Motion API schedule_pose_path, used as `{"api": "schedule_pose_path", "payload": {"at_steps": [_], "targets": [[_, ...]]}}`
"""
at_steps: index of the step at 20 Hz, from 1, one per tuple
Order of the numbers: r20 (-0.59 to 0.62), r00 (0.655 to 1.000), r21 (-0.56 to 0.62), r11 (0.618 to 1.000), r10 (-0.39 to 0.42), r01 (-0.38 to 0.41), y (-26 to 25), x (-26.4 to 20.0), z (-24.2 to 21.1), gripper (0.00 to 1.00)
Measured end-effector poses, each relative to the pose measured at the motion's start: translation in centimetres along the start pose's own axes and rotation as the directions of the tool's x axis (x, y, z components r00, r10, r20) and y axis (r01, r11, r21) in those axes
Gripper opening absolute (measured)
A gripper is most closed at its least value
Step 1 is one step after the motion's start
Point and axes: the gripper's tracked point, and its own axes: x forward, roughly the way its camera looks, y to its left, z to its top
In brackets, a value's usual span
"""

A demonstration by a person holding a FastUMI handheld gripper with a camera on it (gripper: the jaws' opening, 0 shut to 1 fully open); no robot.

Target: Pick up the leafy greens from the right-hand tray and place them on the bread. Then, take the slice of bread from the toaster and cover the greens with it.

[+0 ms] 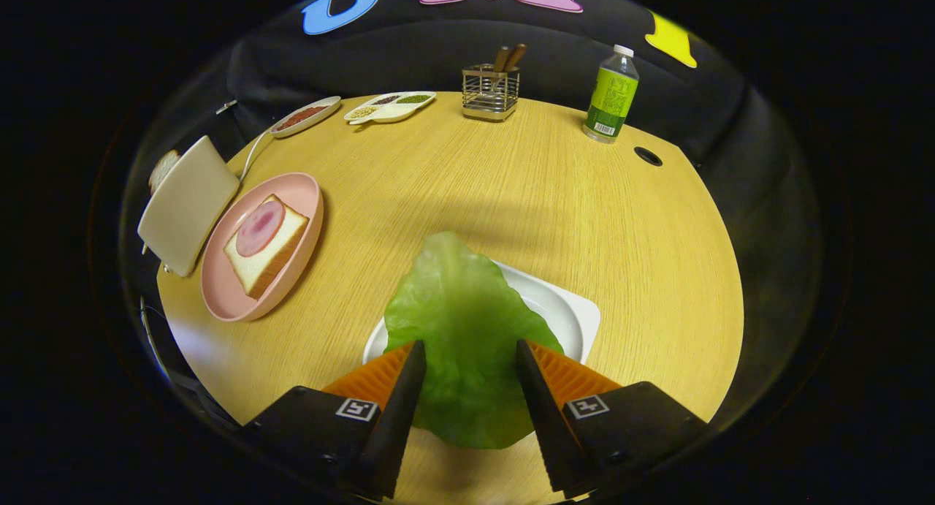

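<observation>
tool (467, 362) grips lettuce leaf (467, 329) over white tray (562, 308) | pink plate (292, 191) with bread (264, 243) left, toaster (186, 205) beside it

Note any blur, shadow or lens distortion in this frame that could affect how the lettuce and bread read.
Gripper view: the lettuce leaf between the gripper fingers is soft and out of focus up close; the bread on the pink plate stays sharp. Fisheye bends the table edge into a curve. A soft shadow lies ahead of the leaf.

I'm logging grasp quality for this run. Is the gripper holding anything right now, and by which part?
Yes: the gripper is shut on the lettuce leaf, both fingers pressing its side edges near the lower end, above the white tray.
</observation>
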Motion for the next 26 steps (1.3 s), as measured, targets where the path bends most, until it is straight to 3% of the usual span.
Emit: {"api": "schedule_pose_path", "payload": {"at_steps": [1,3,4,6,7,8,12,19,26], "targets": [[0.001,1.0,-0.012,1.0,0.003,-0.003,0.0,-0.1,0.0,0.76],[0.0,1.0,-0.022,1.0,0.009,-0.009,0.0,-0.1,0.0,0.57],[0.0,1.0,-0.024,1.0,0.009,-0.009,0.0,-0.1,0.0,0.57],[0.005,1.0,-0.018,1.0,-0.004,0.004,-0.2,-0.1,0.0,0.26],[0.011,1.0,-0.024,1.0,-0.012,0.012,-0.2,-0.2,0.0,0.21],[0.012,1.0,-0.035,0.999,-0.011,0.011,-0.1,-0.2,0.0,0.08],[0.045,0.999,0.005,1.0,0.008,-0.008,0.5,-0.9,0.7,0.06],[0.118,0.993,0.018,0.999,-0.028,0.026,0.9,-4.6,3.4,0.06],[0.199,0.979,0.046,0.998,-0.04,0.031,5.3,-9.2,7.7,0.06]]}}
